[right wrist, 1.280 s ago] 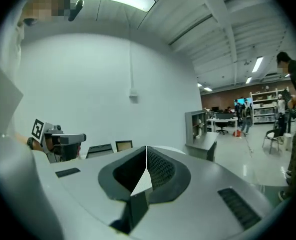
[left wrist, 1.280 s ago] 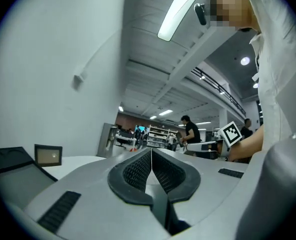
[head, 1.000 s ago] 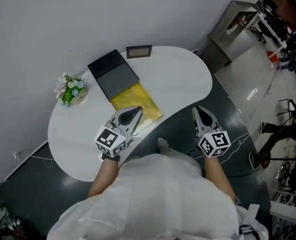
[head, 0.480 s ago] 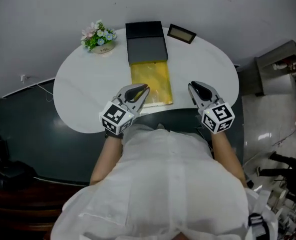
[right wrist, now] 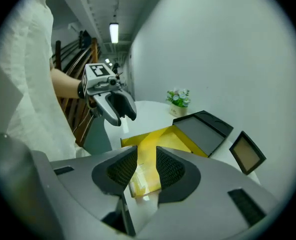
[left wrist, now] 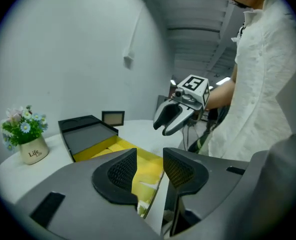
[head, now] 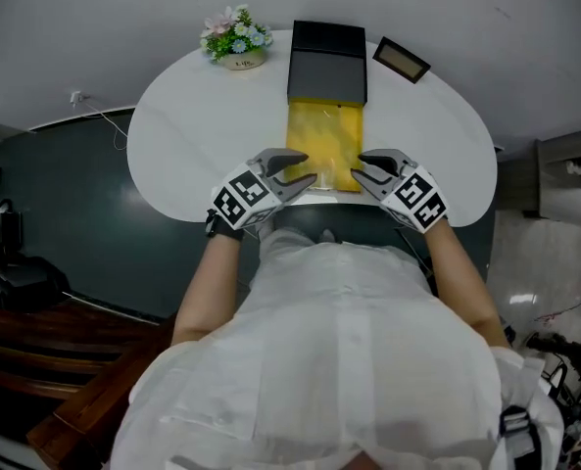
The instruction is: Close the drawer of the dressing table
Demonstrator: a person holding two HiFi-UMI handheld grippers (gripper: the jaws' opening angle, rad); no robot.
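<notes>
1. White and kidney-shaped, the surface [head: 187, 155] fills the middle of the head view. A flat black box-shaped case [head: 327, 59] sits at its far edge, and the yellow drawer [head: 324, 143] is pulled out of the case toward the person in a white shirt [head: 349, 360]. The left hand-held gripper [head: 303, 167] and the right hand-held gripper [head: 361, 169] point inward at the drawer's near end from opposite sides. A small pot of pastel flowers [head: 235, 39] stands left of the case, and a dark-framed picture [head: 402, 60] lies to its right.

2. From the left gripper view, the left hand-held gripper [left wrist: 148, 171] has its jaws apart and opening. The yellow drawer's [left wrist: 109, 145] near edge shows in the gap between them, but the pads are not pressing on it. The right hand-held gripper [left wrist: 162, 126] hangs just beyond, over the surface's edge.

3. From the right gripper view, the right hand-held gripper [right wrist: 147, 169] is likewise part-open and widening. The near corner of the drawer [right wrist: 157, 136] shows between its ribbed pads, ungripped. The left hand-held gripper [right wrist: 123, 119] is opposite, and the case [right wrist: 202, 129], picture [right wrist: 246, 153] and flowers [right wrist: 177, 101] lie farther back.
</notes>
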